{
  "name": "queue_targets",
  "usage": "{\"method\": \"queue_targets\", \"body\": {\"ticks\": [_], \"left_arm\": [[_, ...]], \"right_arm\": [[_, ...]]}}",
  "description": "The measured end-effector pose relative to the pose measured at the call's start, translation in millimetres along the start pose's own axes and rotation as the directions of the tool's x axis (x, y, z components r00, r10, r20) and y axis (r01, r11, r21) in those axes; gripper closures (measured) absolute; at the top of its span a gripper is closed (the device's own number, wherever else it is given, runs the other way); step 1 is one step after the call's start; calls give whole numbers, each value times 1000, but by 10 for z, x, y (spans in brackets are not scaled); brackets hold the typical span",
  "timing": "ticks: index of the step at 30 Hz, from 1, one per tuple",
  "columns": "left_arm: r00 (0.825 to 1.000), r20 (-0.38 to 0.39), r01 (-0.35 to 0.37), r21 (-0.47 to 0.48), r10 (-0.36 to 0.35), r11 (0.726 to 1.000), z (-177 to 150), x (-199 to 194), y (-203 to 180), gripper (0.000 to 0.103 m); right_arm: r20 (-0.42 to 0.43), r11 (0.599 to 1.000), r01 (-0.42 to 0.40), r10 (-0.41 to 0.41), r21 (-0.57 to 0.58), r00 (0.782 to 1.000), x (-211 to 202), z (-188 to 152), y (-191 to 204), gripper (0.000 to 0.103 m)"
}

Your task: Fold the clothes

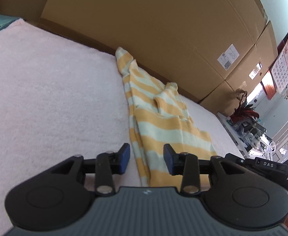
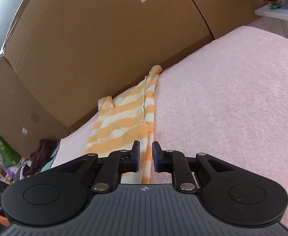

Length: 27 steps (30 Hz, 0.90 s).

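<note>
A striped garment lay folded lengthwise on the pink blanket beside the boxes. Both grippers, left and right, were held open, nothing gripped. Mid-fold; a crosswise fold was judged next, needing a regrasp of an end.

The near end of the striped garment disappears beneath the left tool's body. Print on the carton label is too small to read. The clutter on the white shelf is blurred, its items indistinguishable.
</note>
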<state>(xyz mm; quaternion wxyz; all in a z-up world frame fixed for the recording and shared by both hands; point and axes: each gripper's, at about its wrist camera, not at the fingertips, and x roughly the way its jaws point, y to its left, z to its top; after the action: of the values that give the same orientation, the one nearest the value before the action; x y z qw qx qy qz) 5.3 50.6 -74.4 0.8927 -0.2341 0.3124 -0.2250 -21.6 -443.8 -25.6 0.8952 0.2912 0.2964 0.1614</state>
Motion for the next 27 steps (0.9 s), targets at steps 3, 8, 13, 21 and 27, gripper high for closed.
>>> {"method": "queue_targets", "body": {"ticks": [3,8,13,21,27], "left_arm": [[999,-29,37,-28,-38,999,-137,-197,59,62],[986,-90,135,-75,-142,988,-217,-242,73,52],[981,-71,169,-119,-178,978,-216,-230,121,43],[980,-70,183,-65,-187,981,-166,-77,-18,31],[980,-60,186,-79,-191,979,-126,-26,-29,25]], "right_arm": [[-67,999,-30,32,27,997,-240,-111,-85,82],[-136,996,-62,71,67,988,-271,-237,-84,76],[-142,994,-83,93,72,985,-144,-247,-23,70],[-157,991,-114,123,68,980,4,-207,56,62],[-127,989,-130,138,71,982,48,-242,63,62]]}}
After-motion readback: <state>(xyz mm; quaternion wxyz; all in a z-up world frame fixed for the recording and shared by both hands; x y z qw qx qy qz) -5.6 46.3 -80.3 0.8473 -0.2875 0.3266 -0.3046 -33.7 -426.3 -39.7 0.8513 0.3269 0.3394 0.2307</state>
